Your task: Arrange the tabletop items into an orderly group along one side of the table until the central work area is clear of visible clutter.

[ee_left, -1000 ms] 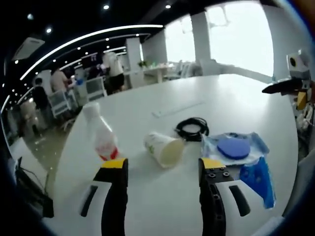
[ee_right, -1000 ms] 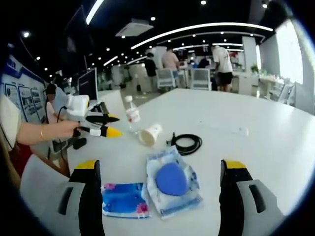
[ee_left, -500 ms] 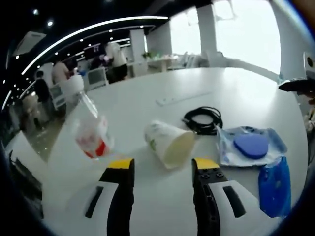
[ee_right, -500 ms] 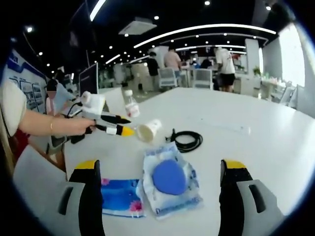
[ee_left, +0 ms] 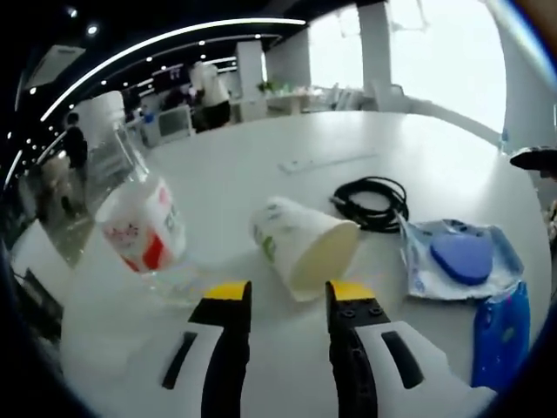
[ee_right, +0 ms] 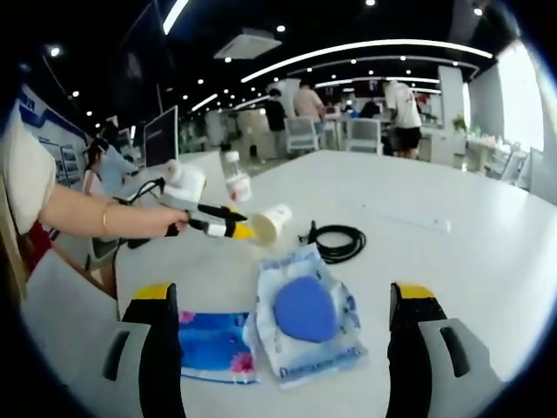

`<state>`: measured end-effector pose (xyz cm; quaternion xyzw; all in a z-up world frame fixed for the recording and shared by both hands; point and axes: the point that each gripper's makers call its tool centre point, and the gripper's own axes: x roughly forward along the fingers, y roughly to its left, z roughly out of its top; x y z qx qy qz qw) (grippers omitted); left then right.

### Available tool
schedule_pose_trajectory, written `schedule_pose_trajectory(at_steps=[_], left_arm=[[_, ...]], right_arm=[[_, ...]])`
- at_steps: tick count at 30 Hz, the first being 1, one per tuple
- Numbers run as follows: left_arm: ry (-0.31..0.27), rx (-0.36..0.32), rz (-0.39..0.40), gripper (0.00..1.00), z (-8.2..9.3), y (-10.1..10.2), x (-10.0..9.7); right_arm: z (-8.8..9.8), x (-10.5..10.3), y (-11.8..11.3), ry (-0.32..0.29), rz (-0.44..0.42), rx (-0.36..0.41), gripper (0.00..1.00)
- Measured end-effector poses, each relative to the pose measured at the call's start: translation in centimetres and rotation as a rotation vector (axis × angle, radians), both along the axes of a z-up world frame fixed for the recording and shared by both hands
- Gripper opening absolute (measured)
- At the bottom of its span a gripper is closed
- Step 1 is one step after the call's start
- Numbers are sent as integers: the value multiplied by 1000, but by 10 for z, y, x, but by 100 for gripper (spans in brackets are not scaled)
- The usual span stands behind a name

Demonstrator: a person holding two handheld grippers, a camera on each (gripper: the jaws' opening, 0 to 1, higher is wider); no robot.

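A paper cup (ee_left: 300,244) lies on its side on the white table (ee_left: 261,165), its mouth toward my left gripper (ee_left: 287,292). That gripper is open, with its yellow tips just short of the cup's rim. A clear bottle with a red and white label (ee_left: 135,218) stands to the cup's left. In the right gripper view, a hand holds the left gripper (ee_right: 239,228) against the cup (ee_right: 270,223). My right gripper (ee_right: 283,292) is wide open over a packet holding a blue round sponge (ee_right: 305,309). A blue patterned packet (ee_right: 216,347) lies beside it.
A coiled black cable (ee_left: 370,202) lies behind the cup, and a flat white strip (ee_left: 326,161) lies farther back. The table's edge runs close on the left behind the bottle. People, chairs and desks fill the room beyond. A monitor (ee_right: 161,139) stands past the person's arm.
My left gripper has moved forward to the cup and its jaws have narrowed. The right gripper has stayed almost still, wide open.
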<state>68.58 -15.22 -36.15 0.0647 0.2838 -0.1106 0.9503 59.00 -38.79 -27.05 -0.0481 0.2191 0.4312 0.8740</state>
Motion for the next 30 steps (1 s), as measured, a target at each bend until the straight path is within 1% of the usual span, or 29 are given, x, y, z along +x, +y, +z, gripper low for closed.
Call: schedule_pose_trajectory(at_steps=[2, 3, 6, 8, 11, 16, 17, 18, 20, 25, 27, 30], left_arm=[[-1, -37, 1, 30, -2, -4, 3], [8, -49, 0, 30, -4, -5, 4], [7, -34, 5, 24, -5, -6, 5], [11, -51, 10, 20, -5, -7, 6], [17, -53, 8, 16, -7, -9, 7], [40, -31, 18, 5, -12, -5, 7], [57, -18, 15, 4, -15, -3, 6], [73, -11, 23, 3, -16, -2, 4], [83, -7, 26, 4, -18, -1, 3], [75, 1, 13, 2, -12, -1, 3], [84, -18, 11, 1, -10, -2, 1], [80, -36, 0, 0, -6, -5, -2]], right_arm=[[-1, -1, 2, 1, -1, 1, 100], [-1, -1, 2, 0, -1, 0, 100], [-4, -3, 3, 1, 7, -10, 100], [-7, -4, 3, 5, 12, -19, 100], [-9, -4, 4, 10, 10, -19, 100], [-10, -6, 6, 11, 18, -24, 100], [-10, -6, 7, 12, 20, -24, 100], [-10, -6, 8, 12, 21, -23, 100], [-11, -6, 8, 13, 24, -23, 100], [-11, -7, 10, 10, 35, -30, 100], [-11, -8, 11, 10, 40, -32, 100], [-10, -10, 14, 9, 52, -25, 100]])
